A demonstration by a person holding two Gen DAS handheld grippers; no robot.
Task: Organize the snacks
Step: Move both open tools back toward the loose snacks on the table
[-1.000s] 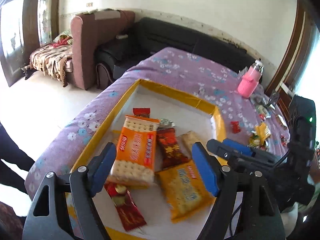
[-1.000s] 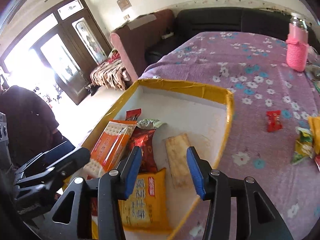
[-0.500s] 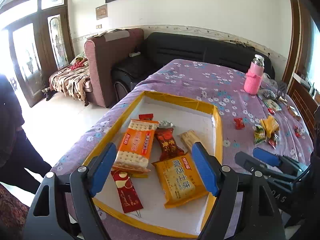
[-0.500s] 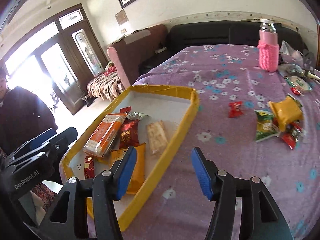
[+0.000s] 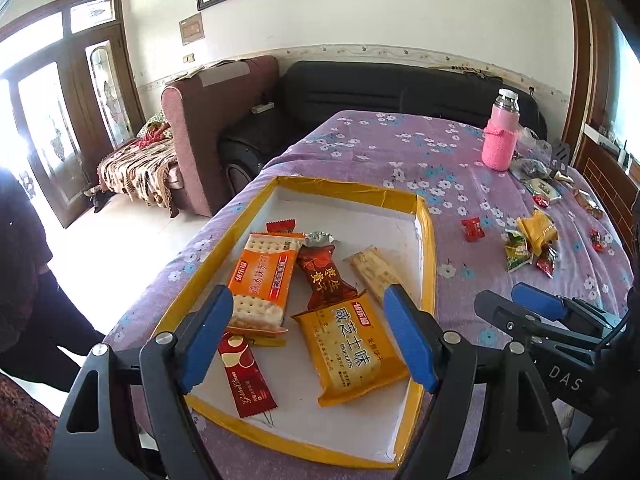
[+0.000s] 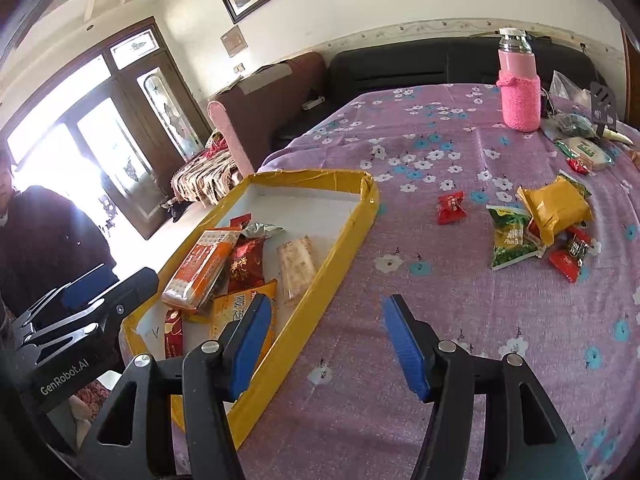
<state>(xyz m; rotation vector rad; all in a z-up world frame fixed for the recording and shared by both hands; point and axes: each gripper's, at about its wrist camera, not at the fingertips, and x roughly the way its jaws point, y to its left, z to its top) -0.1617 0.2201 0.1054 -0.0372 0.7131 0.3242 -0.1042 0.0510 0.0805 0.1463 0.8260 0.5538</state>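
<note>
The right gripper point(image 6: 326, 344) is seen with nothing between its blue pads – the jaws have just been opening and are parted over bare purple cloth point(image 6: 440, 320), just right of the tray's yellow rim point(image 6: 340, 256). The loose snacks are found ahead and to the right: a small red candy point(image 6: 451, 208) lies alone at mid-distance, and further right a heap is formed by a green packet point(image 6: 510, 240), a yellow packet point(image 6: 554, 208) and red candies. The green packet's long axis is judged to run roughly near-to-far, so a grasp across its narrow width would suit. The left gripper point(image 5: 308, 336) is held released and empty over the tray's near half, above the yellow biscuit pack point(image 5: 352, 354), well apart from the heap. The right hand is clearly the nearer one – the next pick is judged to be its job, with the reach taken forward and rightward, away from the tray.
</note>
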